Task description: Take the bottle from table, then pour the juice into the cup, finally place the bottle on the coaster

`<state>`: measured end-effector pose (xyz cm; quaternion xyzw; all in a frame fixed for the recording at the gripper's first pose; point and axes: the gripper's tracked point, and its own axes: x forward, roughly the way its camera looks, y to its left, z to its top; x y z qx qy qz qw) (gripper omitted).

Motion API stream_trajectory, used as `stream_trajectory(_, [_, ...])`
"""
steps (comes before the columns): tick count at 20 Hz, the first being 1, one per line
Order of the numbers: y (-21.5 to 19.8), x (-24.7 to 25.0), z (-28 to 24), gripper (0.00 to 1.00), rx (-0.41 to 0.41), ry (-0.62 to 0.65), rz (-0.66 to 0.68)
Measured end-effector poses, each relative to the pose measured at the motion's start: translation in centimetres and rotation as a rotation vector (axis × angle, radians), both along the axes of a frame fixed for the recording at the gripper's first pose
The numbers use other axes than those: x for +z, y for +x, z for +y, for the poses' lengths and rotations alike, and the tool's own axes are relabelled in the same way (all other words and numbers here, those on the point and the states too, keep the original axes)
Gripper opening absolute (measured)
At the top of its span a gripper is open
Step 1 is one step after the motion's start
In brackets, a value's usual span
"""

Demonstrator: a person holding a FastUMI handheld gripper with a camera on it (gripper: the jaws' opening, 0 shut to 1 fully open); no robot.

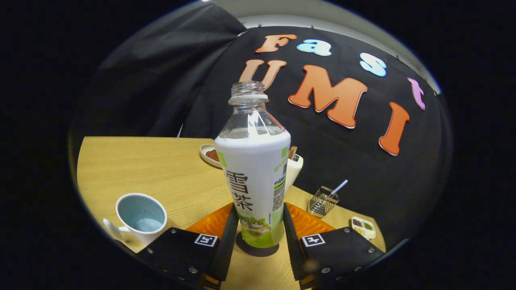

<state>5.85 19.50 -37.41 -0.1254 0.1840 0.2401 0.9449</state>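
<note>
Both fingers of our gripper (258,235) press the lower sides of the bottle (254,177), which stands upright on the table (169,169) between them, uncapped. We judge its sleeve slick and its thin wall soft, so a low, firm hold seems wise. We see the cup (141,217) nearby, beside the left finger.

Recording booth: black cloth wall (169,80), wooden table (161,169).
</note>
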Motion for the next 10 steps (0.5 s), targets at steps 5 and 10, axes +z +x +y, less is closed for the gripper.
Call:
stream_trajectory(5, [1.0, -1.5, -1.1, 0.61, -0.094, 0.167, 0.132])
stream_trajectory(10, [2.2, -4.0, -2.6, 0.61, -0.17, 0.237, 0.235])
